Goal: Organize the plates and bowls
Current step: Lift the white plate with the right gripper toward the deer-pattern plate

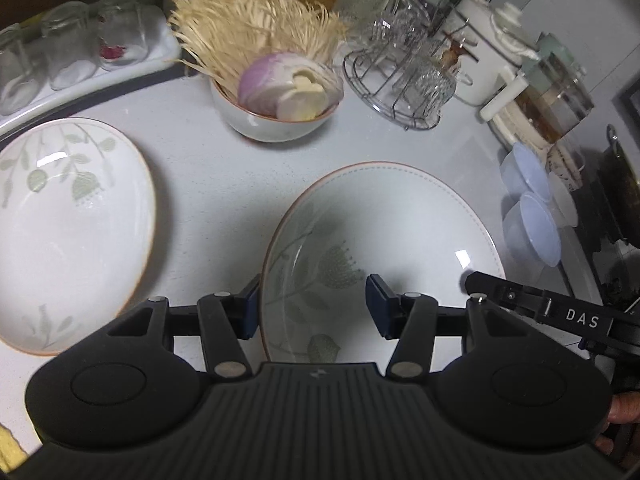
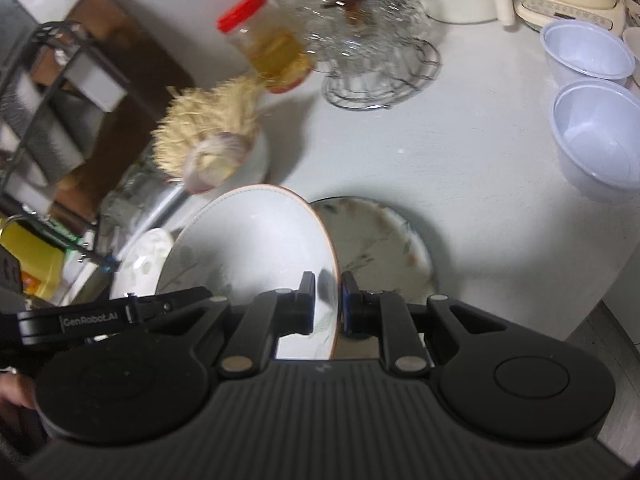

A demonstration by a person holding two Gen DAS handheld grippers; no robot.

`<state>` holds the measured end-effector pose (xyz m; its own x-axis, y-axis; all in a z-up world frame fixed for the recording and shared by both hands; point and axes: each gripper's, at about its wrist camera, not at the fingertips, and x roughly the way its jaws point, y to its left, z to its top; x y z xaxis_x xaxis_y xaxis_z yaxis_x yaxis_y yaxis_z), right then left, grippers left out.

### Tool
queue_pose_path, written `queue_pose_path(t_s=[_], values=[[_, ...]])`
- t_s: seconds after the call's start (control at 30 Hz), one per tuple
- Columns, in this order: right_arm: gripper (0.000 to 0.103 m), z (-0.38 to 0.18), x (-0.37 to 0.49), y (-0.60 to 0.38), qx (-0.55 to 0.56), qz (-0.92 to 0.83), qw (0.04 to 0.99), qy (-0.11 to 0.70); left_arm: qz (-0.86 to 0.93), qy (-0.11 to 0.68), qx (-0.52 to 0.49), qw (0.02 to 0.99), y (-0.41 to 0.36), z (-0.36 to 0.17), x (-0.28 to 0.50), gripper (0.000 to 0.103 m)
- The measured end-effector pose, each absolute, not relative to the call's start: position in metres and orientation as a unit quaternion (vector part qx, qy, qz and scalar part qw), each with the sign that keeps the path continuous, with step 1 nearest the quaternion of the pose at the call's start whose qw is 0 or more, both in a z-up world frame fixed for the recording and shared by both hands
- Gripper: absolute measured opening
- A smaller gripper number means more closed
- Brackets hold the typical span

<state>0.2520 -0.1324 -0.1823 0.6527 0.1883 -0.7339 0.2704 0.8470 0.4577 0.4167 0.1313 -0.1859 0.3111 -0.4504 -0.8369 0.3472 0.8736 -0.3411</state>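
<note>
In the left wrist view my left gripper [image 1: 316,304] is open, its fingers straddling the near left rim of a white leaf-patterned plate [image 1: 384,240]. The right gripper's finger [image 1: 520,294] reaches that plate's right edge. A second leaf plate [image 1: 72,236] lies on the counter to the left. In the right wrist view my right gripper [image 2: 326,300] is shut on the rim of the white plate [image 2: 248,248], which is tilted up. Under it lies a dark-rimmed plate [image 2: 380,248]. The left gripper [image 2: 120,310] shows at the left.
A white bowl [image 1: 276,120] with onion pieces and straw-like fibres stands behind the plates. A wire rack of glass cups [image 1: 404,80], a white kettle [image 1: 488,40], a red-lidded jar [image 2: 264,44] and two plastic bowls [image 2: 596,136] crowd the back and right. Glasses on a tray [image 1: 80,52] are at far left.
</note>
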Motion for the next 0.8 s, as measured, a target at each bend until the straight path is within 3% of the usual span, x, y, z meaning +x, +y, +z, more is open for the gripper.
queue_pose_path(t_s=[0.8], values=[[0.015,-0.208,0.273,-0.169,0.243,-0.013,0.851,0.465,-0.177,0.574,-0.056,0.797,0.09,-0.207,0.431,0.058]])
